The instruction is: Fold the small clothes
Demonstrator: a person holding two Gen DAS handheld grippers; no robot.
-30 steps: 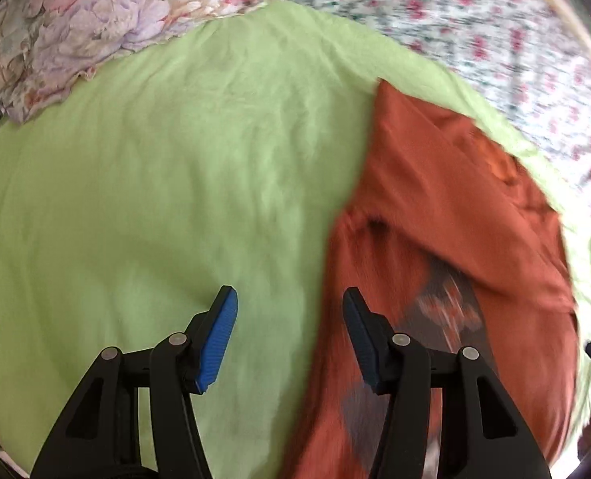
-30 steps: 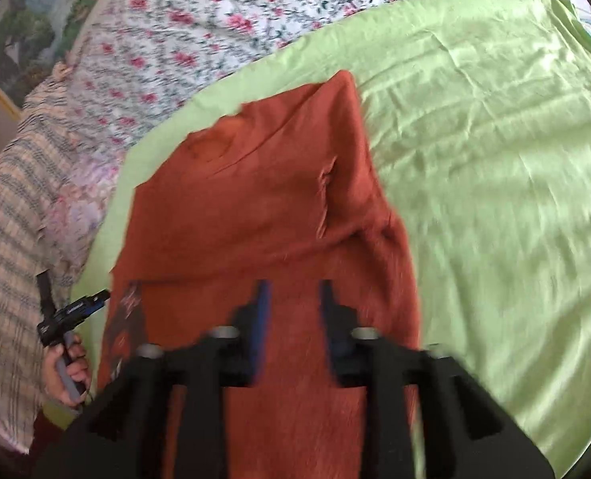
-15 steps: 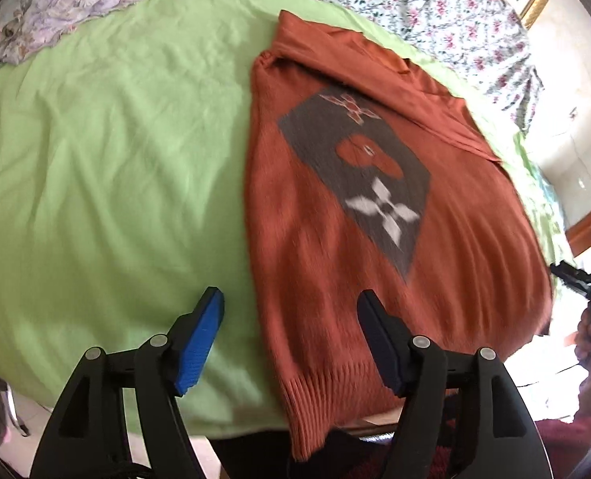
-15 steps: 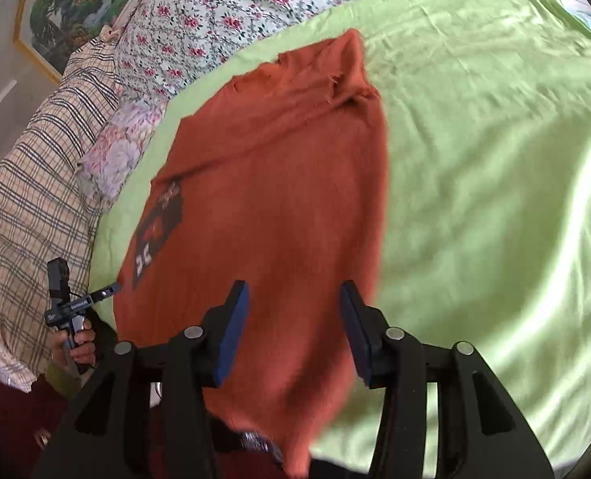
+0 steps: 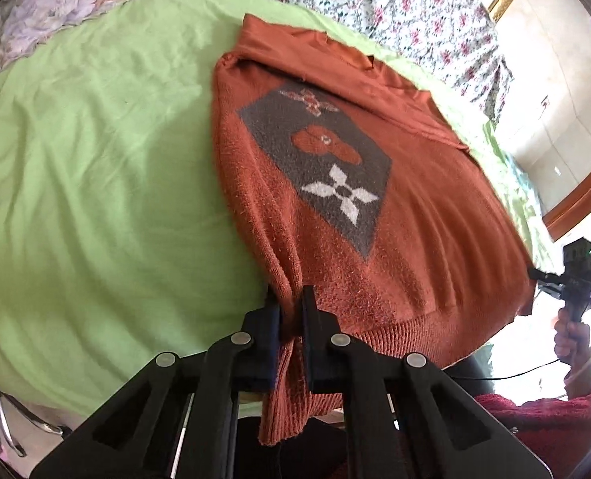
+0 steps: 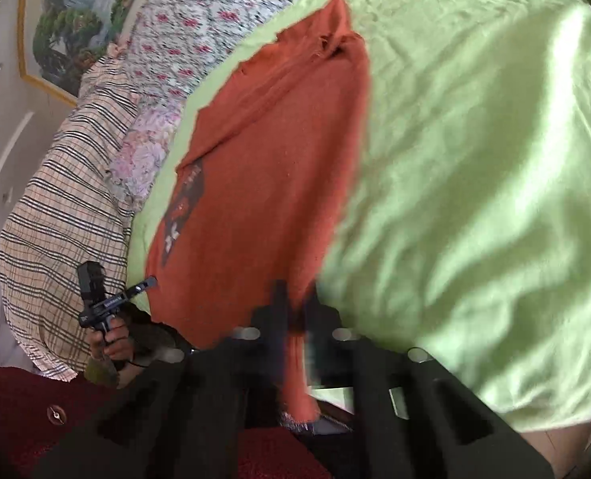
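Observation:
A rust-orange knit sweater with a grey diamond pattern lies flat on the green sheet, hem toward me, sleeves folded across the top. My left gripper is shut on the sweater's lower left hem corner. In the right wrist view the sweater runs away from me, and my right gripper is shut on its lower right hem corner. Each gripper shows small in the other's view: the right one and the left one.
The green sheet covers a bed with floral bedding and a plaid pillow at its far side. The bed's near edge runs just under both grippers. A framed picture hangs on the wall.
Both grippers were open above the sweater. They have moved to the hem corners at the bed's near edge and closed on the fabric.

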